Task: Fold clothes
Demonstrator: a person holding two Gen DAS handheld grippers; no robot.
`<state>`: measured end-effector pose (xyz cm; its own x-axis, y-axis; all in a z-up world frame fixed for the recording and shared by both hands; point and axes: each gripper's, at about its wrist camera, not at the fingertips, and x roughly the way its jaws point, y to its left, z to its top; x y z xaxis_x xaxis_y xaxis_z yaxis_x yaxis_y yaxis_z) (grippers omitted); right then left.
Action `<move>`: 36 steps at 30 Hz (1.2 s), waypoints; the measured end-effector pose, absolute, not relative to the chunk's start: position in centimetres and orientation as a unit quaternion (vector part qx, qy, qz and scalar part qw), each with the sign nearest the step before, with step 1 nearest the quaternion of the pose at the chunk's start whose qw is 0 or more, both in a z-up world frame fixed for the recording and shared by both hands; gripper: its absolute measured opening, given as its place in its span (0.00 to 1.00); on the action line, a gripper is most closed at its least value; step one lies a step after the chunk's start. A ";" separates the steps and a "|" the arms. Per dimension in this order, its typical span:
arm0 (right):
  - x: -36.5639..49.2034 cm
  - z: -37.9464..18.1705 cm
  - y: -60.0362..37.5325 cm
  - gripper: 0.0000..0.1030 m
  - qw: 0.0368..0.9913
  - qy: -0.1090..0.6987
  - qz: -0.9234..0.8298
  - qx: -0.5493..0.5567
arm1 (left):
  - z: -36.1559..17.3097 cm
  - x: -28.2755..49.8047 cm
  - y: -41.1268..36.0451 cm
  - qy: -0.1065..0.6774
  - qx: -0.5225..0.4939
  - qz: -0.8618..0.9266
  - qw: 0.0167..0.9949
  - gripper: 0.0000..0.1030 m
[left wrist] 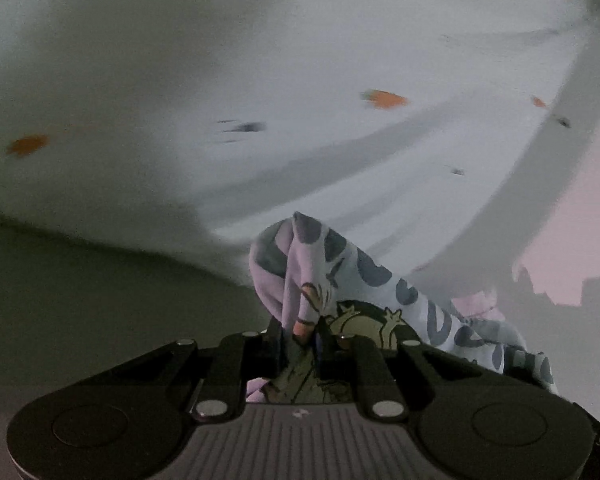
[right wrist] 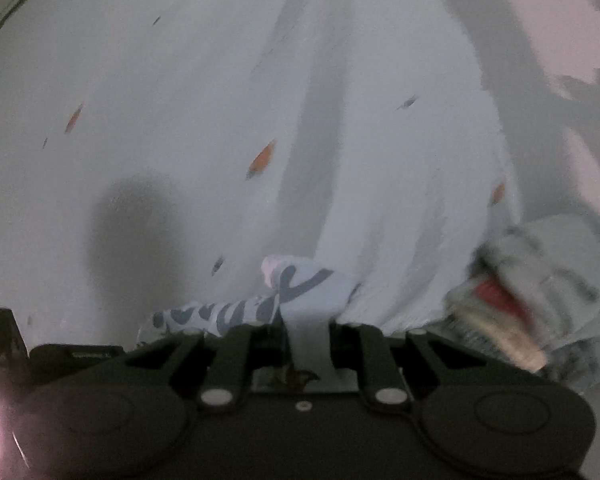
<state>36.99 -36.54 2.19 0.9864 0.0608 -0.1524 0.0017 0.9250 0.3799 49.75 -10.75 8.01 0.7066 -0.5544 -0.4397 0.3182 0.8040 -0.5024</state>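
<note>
Pale lilac cotton garment with grey blotches and a cartoon print (left wrist: 364, 280) is pinched at both ends, left gripper (left wrist: 300, 336) and right gripper (right wrist: 308, 332) both clamped narrow on bunched fabric, lifted over the white carrot-dotted bedsheet (right wrist: 180, 100); grips look thin, so a corner could slip out

Pale lilac garment (left wrist: 296, 264) with dark blue-grey blotches and a cartoon print, bunched and pinched at two edges, stretched between.
</note>
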 end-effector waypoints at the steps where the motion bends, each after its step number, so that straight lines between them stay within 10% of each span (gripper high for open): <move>1: 36.6 2.6 -38.1 0.15 0.977 0.069 0.006 0.201 | 8.7 50.2 -12.7 0.292 -0.194 -0.254 0.901 0.14; 14: 38.4 0.4 -60.8 0.15 0.908 -0.045 -0.116 0.401 | 14.0 63.2 -46.0 0.248 -0.027 -0.381 0.890 0.14; 21: 43.4 -7.4 -70.8 0.35 0.860 0.038 -0.300 0.412 | 4.5 71.4 -66.7 0.279 0.135 -0.401 0.862 0.21; 25: 43.9 -8.0 -72.4 0.55 0.875 0.084 -0.340 0.334 | 2.4 73.9 -65.7 0.286 0.068 -0.380 0.877 0.36; 36: 48.4 -10.3 -69.3 0.58 0.926 0.192 -0.258 0.198 | -5.7 73.0 -62.6 0.263 0.102 -0.333 0.900 0.73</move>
